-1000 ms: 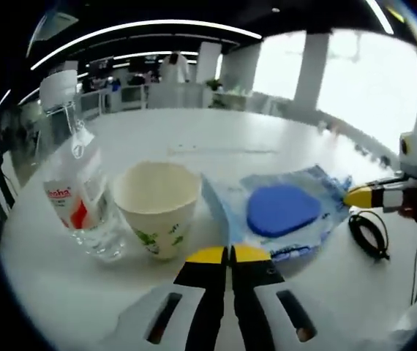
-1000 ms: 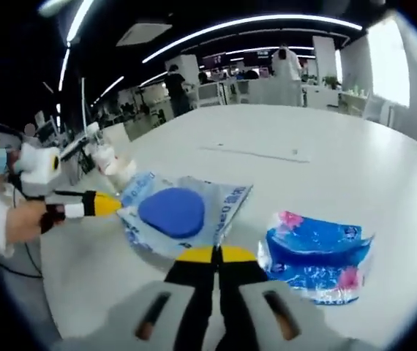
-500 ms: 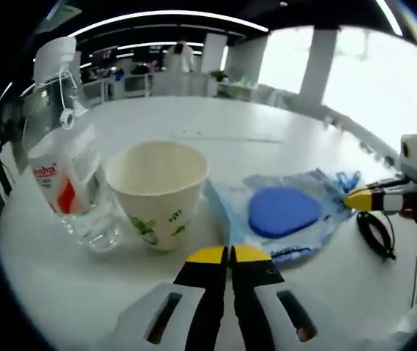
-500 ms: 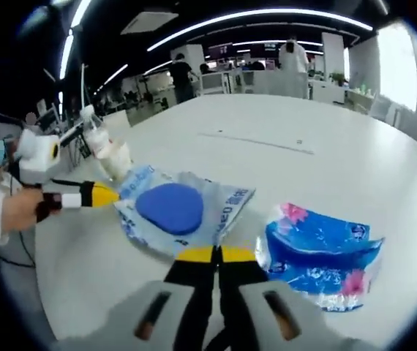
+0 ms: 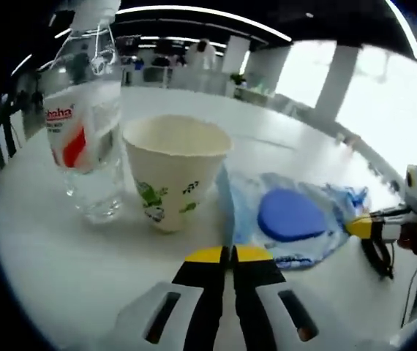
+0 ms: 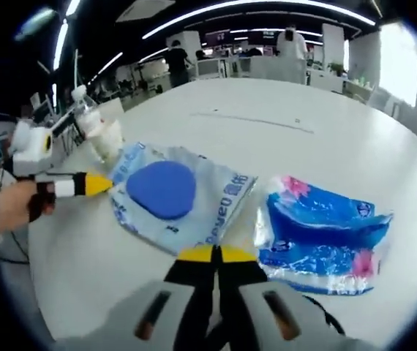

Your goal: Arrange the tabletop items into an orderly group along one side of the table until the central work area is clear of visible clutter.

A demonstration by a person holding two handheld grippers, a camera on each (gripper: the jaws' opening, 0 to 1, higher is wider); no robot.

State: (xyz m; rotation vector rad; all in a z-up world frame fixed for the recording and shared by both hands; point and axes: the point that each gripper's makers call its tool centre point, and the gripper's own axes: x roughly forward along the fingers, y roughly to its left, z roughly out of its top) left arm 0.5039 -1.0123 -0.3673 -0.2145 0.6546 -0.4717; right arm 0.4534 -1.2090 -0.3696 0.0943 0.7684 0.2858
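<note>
In the left gripper view we see our left gripper (image 5: pixel 230 254) at the bottom centre, its two yellow-tipped jaws pressed together with nothing between them. Just above the tips, a little to the left, stands a paper cup (image 5: pixel 174 178) with green prints, upright on the white table (image 5: pixel 55 248). To the left of the cup, just beside it, stands a clear plastic bottle (image 5: pixel 85 139) with a red label. To the right of the tips lies a pale plastic bag with a blue pad (image 5: pixel 290 216) inside. At the right edge of this view the right gripper (image 5: pixel 361 227) comes in, its yellow tip touching the edge of the bag. In the right gripper view our right gripper (image 6: pixel 214 254) is at the bottom centre, jaws together and holding nothing, with the same bag just above it. To the right of the tips lies a blue pack (image 6: pixel 323 235) with pink marks. The left gripper enters from the left, and the bottle and cup stand small in the upper left.
</note>
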